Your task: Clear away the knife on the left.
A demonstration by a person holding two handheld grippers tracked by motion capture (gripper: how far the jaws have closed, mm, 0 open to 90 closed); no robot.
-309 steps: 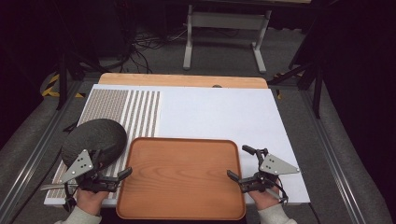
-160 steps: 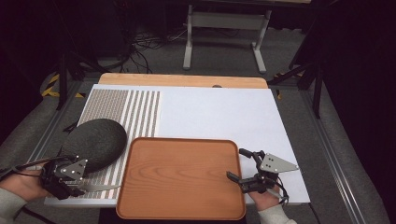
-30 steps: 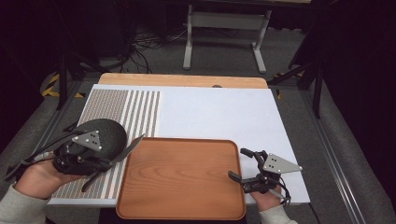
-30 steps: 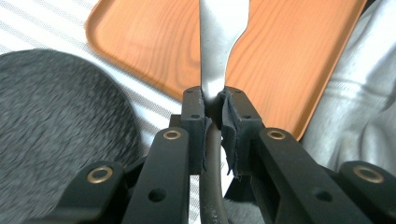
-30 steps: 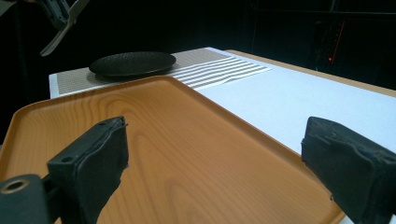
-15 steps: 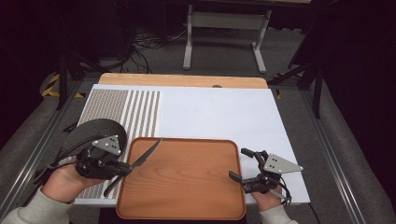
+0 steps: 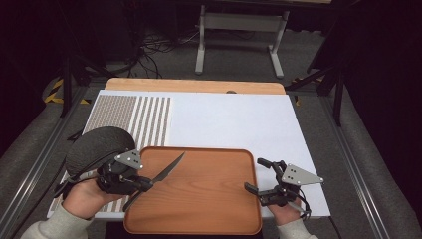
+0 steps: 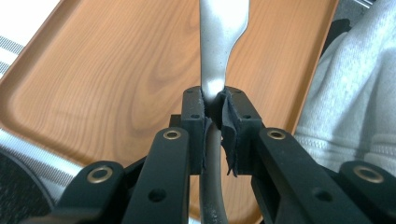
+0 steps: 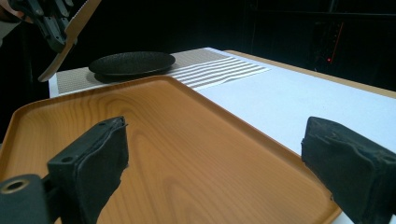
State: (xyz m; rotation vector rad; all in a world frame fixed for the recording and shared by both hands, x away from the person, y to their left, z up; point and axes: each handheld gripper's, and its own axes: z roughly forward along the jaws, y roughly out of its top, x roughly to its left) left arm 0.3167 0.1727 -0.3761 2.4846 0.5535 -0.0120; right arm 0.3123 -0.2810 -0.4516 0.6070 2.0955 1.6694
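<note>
So the left gripper (image 7: 142, 183) is clamping its jaws tight on a knife (image 7: 168, 169) and carrying it above the wooden tray (image 7: 209, 219); setting it down is remaining; the right gripper (image 7: 259, 177) is waiting wide open, empty, at the tray's right edge.

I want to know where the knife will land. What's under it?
Under the knife is the wooden tray, bare there. The left gripper holds the knife above it. The jaws cover part of the handle.
</note>
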